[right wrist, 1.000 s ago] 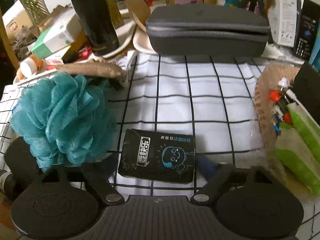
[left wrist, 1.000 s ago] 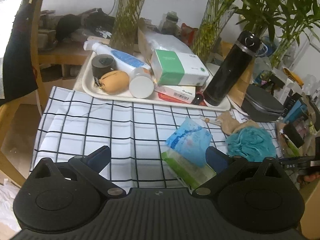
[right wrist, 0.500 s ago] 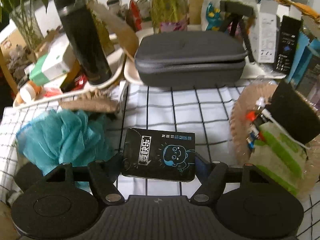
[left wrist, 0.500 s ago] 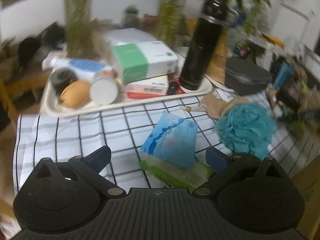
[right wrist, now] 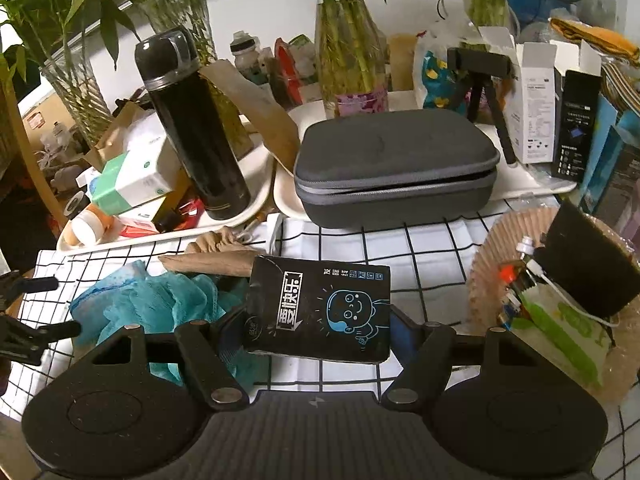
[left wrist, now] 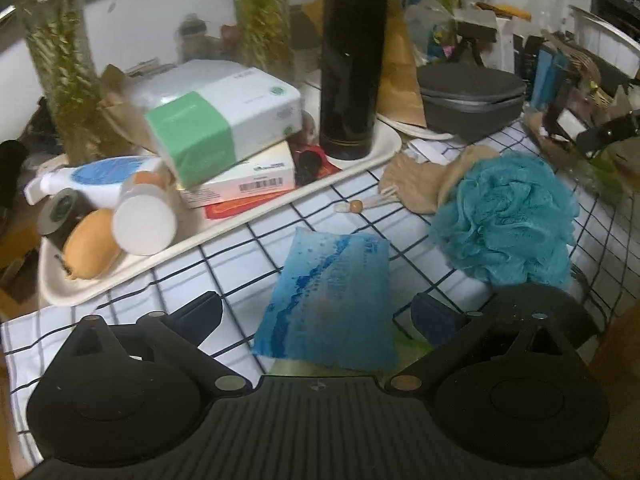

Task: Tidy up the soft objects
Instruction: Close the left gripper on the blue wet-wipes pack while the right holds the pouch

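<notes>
While the right hand-held gripper (right wrist: 318, 330) grips the black tissue pack (right wrist: 320, 308) by its two short ends, clear of the checked cloth (right wrist: 420, 248), the pack's long axis runs straight across from pad to pad, and the paper-lined basket (right wrist: 486, 264) sits just to its right, already holding a green-and-white pack (right wrist: 560, 332) and a black sponge (right wrist: 588, 264). I judge that the carry turns on a short sideways shift to that basket, and the right hand is far the nearer one.

On the left, the hand-held gripper (left wrist: 316, 316) is spread open, and the blue pack (left wrist: 332, 300) lies on the desk between its fingers without either pad pressing it. Its long axis points away from the camera, so the jaws straddle its width. A green pack (left wrist: 408, 350) underneath shows only as a sliver, and how the two are stacked is hard to say.

Just beyond, to the right, sits the teal bath pouf (left wrist: 508, 216), with a tan cloth pouch (left wrist: 420, 184) touching its far side. Farther back the tray (left wrist: 384, 152) with the black flask (left wrist: 352, 60) is blurred, and the basket is mostly cut off at the left view's right edge.
</notes>
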### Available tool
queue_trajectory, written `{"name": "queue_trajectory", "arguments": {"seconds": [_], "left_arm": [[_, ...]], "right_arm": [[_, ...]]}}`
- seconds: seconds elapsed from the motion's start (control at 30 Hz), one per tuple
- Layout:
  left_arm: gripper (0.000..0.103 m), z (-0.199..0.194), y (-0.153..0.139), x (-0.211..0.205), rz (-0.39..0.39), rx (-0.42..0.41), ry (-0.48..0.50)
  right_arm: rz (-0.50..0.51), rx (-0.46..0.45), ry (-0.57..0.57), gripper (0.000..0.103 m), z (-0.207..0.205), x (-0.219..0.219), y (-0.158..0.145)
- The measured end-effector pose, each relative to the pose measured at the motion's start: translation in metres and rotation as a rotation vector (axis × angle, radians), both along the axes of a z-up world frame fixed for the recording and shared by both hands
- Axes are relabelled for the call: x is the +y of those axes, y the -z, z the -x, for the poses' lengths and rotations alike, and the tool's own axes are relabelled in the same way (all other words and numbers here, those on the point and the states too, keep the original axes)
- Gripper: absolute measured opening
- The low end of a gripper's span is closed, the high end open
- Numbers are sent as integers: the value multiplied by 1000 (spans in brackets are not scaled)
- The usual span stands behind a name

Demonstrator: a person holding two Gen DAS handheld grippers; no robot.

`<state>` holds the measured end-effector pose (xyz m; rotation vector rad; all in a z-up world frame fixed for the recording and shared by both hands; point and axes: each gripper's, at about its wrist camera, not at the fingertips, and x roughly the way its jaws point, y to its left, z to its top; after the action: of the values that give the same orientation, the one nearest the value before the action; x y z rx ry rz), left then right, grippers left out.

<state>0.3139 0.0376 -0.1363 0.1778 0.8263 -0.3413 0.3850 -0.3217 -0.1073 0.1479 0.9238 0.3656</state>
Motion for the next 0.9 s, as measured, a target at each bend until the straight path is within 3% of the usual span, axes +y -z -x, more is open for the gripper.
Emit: {"name": "queue_trajectory", "arguments": {"seconds": [0.17, 0.4, 0.5, 0.57, 0.67, 0.9], "left_arm": [[103, -14, 11, 1, 65, 56, 3], [102, -20, 26, -8, -13, 37, -13], [77, -19, 29, -17, -64, 5, 37], [75, -17, 32, -22, -93, -3, 51], [71, -19, 29, -18, -72, 14, 40], [64, -20, 16, 3, -32, 8, -59]], "right_arm": [[-11, 0, -3, 75, -2, -1, -2], [-7, 6, -13, 75, -5, 2, -1], [-9, 5, -17, 75, -5, 4, -2], [-9, 5, -16, 75, -4, 6, -2], [-10, 3, -19, 75, -3, 7, -4], [-6, -13, -25, 75, 2, 8, -11]]}}
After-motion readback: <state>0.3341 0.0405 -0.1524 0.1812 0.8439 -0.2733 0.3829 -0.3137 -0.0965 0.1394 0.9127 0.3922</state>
